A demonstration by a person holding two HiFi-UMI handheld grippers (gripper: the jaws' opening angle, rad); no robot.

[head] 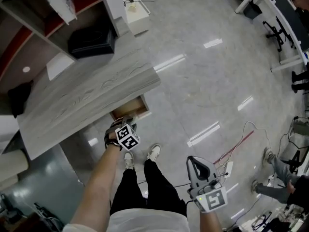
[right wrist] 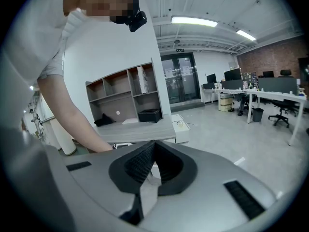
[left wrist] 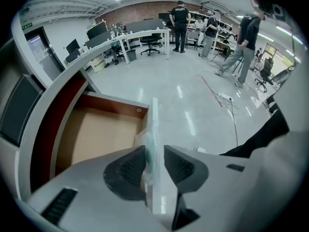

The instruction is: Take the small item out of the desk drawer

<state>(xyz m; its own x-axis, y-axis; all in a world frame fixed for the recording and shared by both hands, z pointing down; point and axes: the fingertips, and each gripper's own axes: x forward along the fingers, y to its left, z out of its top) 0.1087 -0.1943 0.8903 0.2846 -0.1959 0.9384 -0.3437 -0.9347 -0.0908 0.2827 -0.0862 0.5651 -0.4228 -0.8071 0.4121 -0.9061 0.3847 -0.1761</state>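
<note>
Bright, even indoor light comes from ceiling strip lights (right wrist: 194, 21). Their white streaks glare off the glossy grey floor (head: 207, 81) in the head view. Both gripper views bulge strongly, with dark rounded corners and a soft, unfocused foreground.

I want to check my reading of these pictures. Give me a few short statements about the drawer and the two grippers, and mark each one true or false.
1. The drawer of the desk is open. True.
2. The jaws of the right gripper stand wide apart. False: they are together, with nothing between them.
3. A small clear bag sits between the jaws of the left gripper. True.
4. The right gripper reaches into the drawer. False: it is over the floor, away from the desk.
</note>
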